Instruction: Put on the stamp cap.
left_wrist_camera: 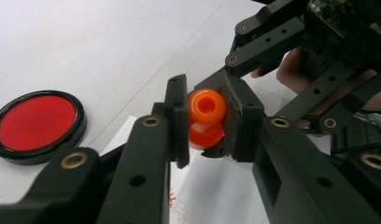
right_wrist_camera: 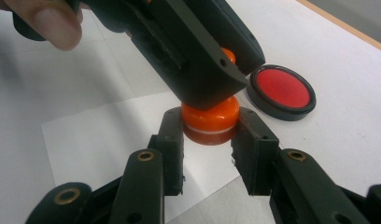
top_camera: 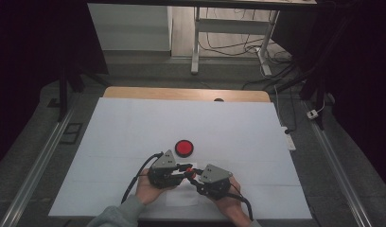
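Both are pinching one orange piece (left_wrist_camera: 206,119): left hand-held gripper (left_wrist_camera: 206,122) gripping its ring end, right hand-held gripper (right_wrist_camera: 208,128) its partly hidden cap; no writing is showing.

A small glossy orange plastic bottle-like piece (left_wrist_camera: 205,116) stands between both pairs of black jaws just above the white sheet: its rounded, holed top (left_wrist_camera: 206,105) is clamped sideways, its wider orange cap-shaped base with a pale ring (right_wrist_camera: 210,118) gripped below.

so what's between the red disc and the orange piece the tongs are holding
Nothing: in the high view, bare white table separates the red disc from the orange piece. The right gripper view shows the same gap.
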Motion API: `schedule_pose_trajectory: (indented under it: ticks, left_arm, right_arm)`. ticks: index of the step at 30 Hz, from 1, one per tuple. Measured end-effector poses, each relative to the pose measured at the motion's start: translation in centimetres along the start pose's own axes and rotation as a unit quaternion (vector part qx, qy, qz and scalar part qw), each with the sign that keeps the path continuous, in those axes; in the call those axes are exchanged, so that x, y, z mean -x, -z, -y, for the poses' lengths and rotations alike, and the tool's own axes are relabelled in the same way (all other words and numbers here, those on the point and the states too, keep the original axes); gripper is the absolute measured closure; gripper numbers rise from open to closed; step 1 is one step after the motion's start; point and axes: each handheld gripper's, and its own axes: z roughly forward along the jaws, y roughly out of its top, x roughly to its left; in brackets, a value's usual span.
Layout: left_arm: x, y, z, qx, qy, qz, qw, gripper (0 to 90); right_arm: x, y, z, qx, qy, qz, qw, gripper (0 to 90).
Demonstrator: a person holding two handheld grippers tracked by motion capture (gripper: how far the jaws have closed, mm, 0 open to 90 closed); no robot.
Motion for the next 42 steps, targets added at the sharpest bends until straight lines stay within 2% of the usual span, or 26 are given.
schedule_pose_trajectory:
  ticks: [5, 20, 27, 32, 37, 40, 42]
  left_arm:
    - [0.03, 0.08, -0.03, 0.003, -0.001, 0.0, 1.0, 72.6]
    - [-0.1, 0.43, -0.17, 0.011, -0.002, 0.004, 0.9999, 72.6]
    - [-0.02, 0.28, -0.14, 0.012, -0.003, 0.002, 0.9999, 72.6]
    - [-0.06, 0.34, -0.14, 0.019, -0.001, 0.007, 0.9998, 72.7]
    - [0.18, 0.55, -0.2, 0.027, -0.005, 0.005, 0.9996, 73.0]
    - [0.55, 0.29, -0.11, 0.019, -0.014, -0.008, 0.9997, 73.1]
    - [0.57, 0.08, 0.06, 0.016, -0.013, -0.01, 0.9997, 73.1]
  right_arm:
    - [0.06, 0.04, 0.09, 0.008, -0.006, -0.003, 0.9999, 64.3]
    - [0.16, 0.09, 0.19, 0.01, -0.013, -0.001, 0.9999, 64.3]
    - [0.06, 0.19, 0.11, 0.014, -0.01, -0.002, 0.9998, 64.4]
    - [-0.05, 0.37, 0.01, 0.018, -0.006, 0.005, 0.9998, 64.7]
    - [-0.48, 0.69, -0.35, 0.021, 0.002, 0.026, 0.9994, 65.1]
    - [-0.58, 0.68, -0.45, 0.011, 0.009, 0.028, 0.9995, 65.2]
    - [-0.62, 0.52, -0.36, 0.002, 0.007, 0.028, 0.9996, 65.3]
